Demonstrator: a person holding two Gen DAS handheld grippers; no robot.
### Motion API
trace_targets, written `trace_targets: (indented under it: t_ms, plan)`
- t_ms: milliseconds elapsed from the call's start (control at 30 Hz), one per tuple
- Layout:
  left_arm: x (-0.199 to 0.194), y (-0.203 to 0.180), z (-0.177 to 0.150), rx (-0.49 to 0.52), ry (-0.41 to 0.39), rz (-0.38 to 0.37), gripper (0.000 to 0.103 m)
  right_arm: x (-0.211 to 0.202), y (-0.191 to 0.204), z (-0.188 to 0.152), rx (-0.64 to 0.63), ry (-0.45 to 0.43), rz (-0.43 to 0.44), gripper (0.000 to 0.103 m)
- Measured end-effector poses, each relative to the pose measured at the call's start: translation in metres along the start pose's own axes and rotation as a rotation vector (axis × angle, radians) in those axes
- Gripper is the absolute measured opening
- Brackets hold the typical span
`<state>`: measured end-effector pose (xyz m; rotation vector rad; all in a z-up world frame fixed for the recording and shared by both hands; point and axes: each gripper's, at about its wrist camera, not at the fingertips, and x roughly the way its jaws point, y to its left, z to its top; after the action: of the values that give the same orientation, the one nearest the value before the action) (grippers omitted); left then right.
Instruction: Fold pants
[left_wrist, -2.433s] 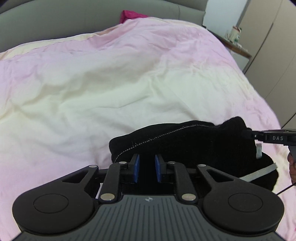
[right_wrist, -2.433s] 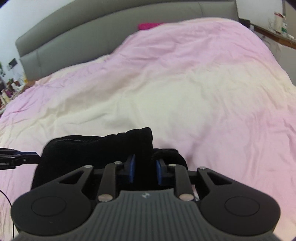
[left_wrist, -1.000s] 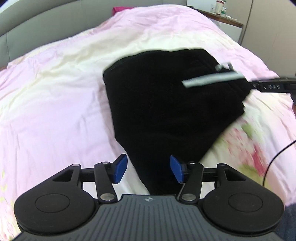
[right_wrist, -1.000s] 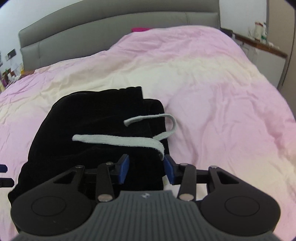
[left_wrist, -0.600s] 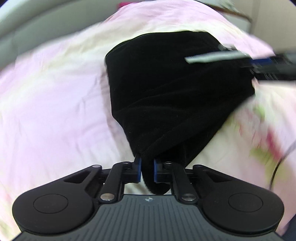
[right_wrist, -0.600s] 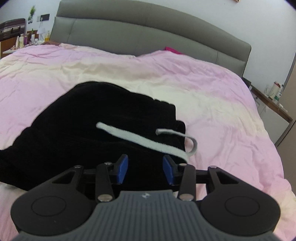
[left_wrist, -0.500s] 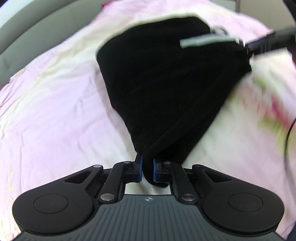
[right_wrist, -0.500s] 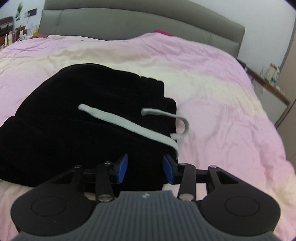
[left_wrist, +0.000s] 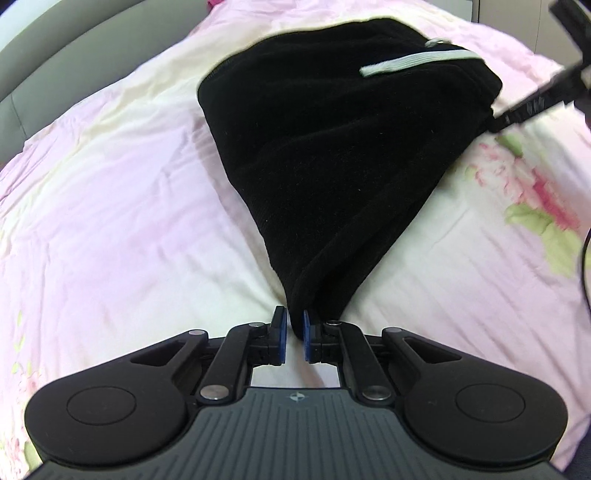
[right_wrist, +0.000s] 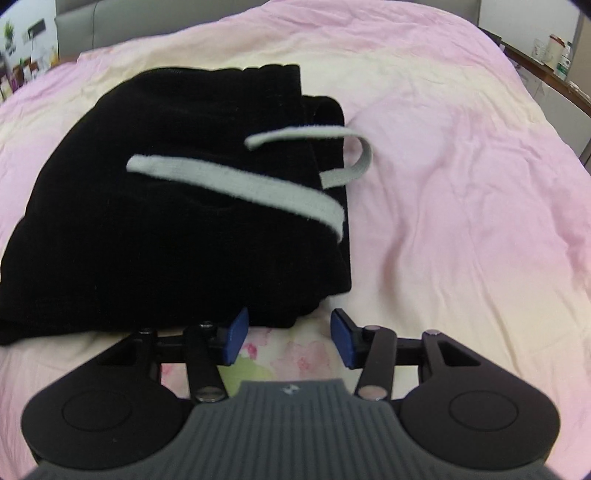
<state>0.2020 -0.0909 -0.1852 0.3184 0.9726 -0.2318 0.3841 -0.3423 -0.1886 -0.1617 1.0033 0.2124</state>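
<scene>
Pinching the black pants (left_wrist: 332, 147) corner with our left gripper (left_wrist: 291, 334), our right gripper (right_wrist: 286, 338) spread beside the hem.

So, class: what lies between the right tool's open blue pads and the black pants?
Only bare floral bedding; right-wrist view shows the right tool just short of the pants.

The left gripper (left_wrist: 291, 325) has its 2 blue-padded fingers (left_wrist: 279, 334) pinched on the near corner of the black corduroy-like pants (left_wrist: 343, 140), which spread out over the pink and cream floral duvet (left_wrist: 110, 221). A pale grey drawstring (left_wrist: 417, 61) lies across the far end, and the right gripper's black tip (left_wrist: 532, 103) is blurred at that edge.
</scene>
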Motion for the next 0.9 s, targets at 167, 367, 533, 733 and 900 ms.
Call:
trace_targets:
  t_ms: [167, 367, 533, 733, 900]
  plan:
    - [-0.028, 0.019, -0.006, -0.043, 0.015, 0.026, 0.009, -0.022, 0.003, -0.008, -0.051, 0.011, 0.001, 0.039]
    - [-0.065, 0.054, 0.007, -0.252, -0.131, 0.002, 0.045, -0.053, 0.000, -0.004, -0.058, 0.015, 0.049, 0.054]
    - [-0.061, 0.079, 0.035, -0.393, -0.209, -0.056, 0.072, -0.067, -0.004, 0.029, -0.017, 0.009, 0.068, 0.080]
    - [-0.027, 0.115, 0.057, -0.552, -0.203, -0.190, 0.077, -0.055, -0.011, 0.070, -0.002, 0.019, 0.065, 0.086]
    - [0.015, 0.142, 0.065, -0.668, -0.133, -0.295, 0.080, -0.022, -0.031, 0.094, 0.079, 0.046, 0.068, 0.086]
